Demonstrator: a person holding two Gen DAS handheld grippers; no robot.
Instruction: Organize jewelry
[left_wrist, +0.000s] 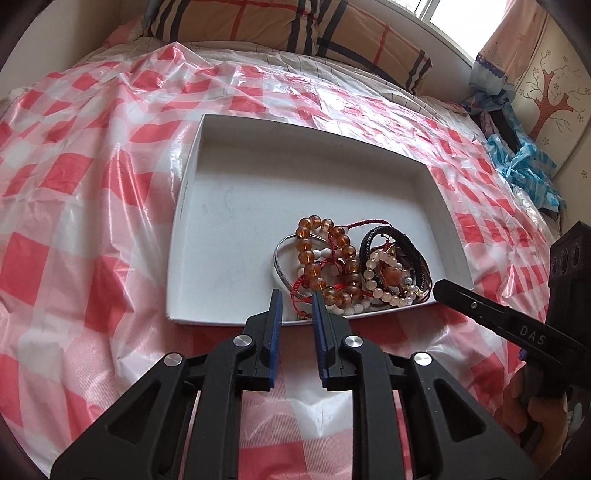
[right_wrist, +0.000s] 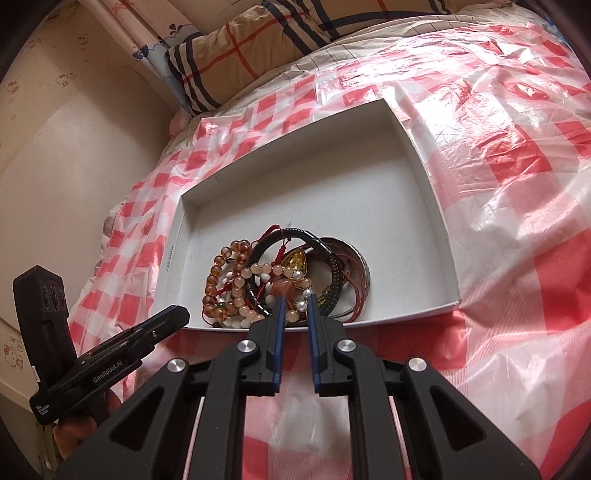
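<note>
A shallow white tray (left_wrist: 236, 192) lies on a bed. In its near corner is a tangled pile of jewelry (left_wrist: 351, 266): an amber bead bracelet (left_wrist: 314, 254), a silver bangle (left_wrist: 280, 273), pale pink beads (left_wrist: 384, 291), black cords (left_wrist: 410, 251) and red string. My left gripper (left_wrist: 297, 299) is open and empty, its tips at the tray's near rim by the silver bangle. My right gripper (right_wrist: 295, 301) is open, its tips just over the pile (right_wrist: 280, 273) by the pale beads (right_wrist: 243, 306). The tray also shows in the right wrist view (right_wrist: 332, 177).
A red-and-white checked plastic sheet (left_wrist: 92, 184) covers the bed. Plaid pillows (left_wrist: 258, 22) lie at the far end. A wall (right_wrist: 55, 147) runs along one side of the bed. Blue cloth (left_wrist: 524, 162) lies at the other side.
</note>
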